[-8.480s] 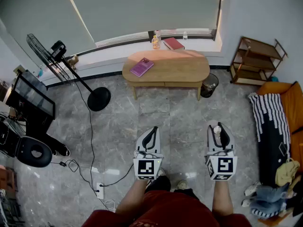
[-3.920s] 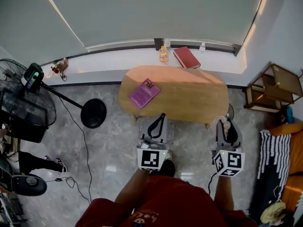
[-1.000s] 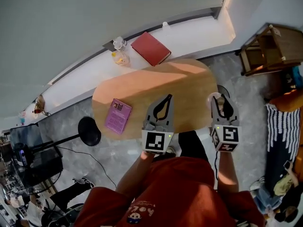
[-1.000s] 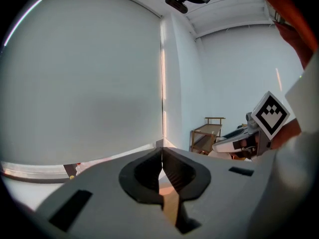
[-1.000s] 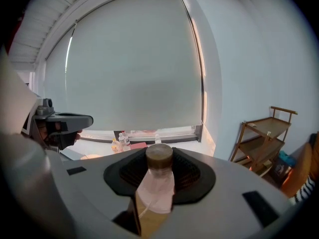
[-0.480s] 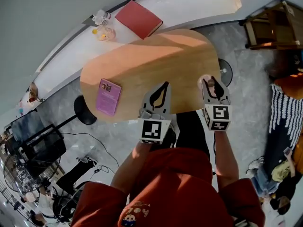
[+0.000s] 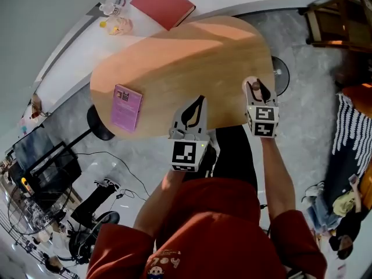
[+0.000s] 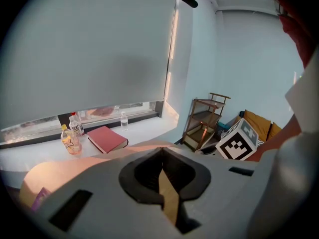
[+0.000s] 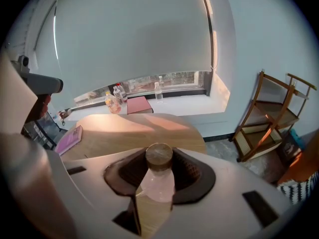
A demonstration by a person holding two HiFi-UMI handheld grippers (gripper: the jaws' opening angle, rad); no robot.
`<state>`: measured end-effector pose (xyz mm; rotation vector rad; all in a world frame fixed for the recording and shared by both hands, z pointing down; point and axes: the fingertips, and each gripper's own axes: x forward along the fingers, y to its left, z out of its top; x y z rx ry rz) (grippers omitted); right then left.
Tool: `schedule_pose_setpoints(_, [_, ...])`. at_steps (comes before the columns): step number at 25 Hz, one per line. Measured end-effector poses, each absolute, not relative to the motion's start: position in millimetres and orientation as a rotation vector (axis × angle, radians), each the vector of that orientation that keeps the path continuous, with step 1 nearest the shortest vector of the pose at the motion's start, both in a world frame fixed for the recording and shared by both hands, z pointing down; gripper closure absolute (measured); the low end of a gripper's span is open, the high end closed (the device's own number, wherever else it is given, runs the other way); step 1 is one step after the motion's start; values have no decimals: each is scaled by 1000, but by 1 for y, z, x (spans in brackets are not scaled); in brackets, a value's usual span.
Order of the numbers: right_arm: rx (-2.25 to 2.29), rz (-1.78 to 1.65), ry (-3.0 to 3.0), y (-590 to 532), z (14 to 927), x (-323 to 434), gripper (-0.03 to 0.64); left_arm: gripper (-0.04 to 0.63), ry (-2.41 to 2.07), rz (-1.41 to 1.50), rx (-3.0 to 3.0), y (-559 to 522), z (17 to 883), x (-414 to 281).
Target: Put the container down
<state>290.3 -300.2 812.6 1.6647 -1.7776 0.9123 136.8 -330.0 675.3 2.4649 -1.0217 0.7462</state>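
The worktop (image 7: 197, 51) lies bare across its middle and its whole right end, so open wood waits just ahead of the left tongs (image 7: 199, 101) and of the right tongs (image 7: 256, 90) with the container (image 9: 159, 159) in them. Only a purple book (image 7: 126, 107) sits on it, at the near left end. Past the far edge, the windowsill carries a red book (image 7: 162, 3) and bottles (image 7: 118, 23). A round bin (image 7: 282, 74) stands on the floor just off the right end, with a wooden shelf (image 7: 337, 22) farther right.
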Motion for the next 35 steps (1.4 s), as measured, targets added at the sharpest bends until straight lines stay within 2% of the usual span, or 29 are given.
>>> schedule_pose_setpoints(14, [1586, 934, -1724, -308, 871, 294, 479, 586, -1009, 777, 2413, -331, 698, 139])
schedule_pose_setpoints(28, [1564, 891, -1730, -294, 875, 291, 477, 588, -1014, 800, 2395, -316, 696, 147])
schedule_pose_setpoints(32, [1559, 922, -1729, -289, 872, 291, 403, 588, -1048, 784, 2388, -317, 690, 144])
schedule_pose_setpoints(35, [1554, 932, -1724, -283, 865, 290, 396, 586, -1072, 778, 2377, -317, 688, 136])
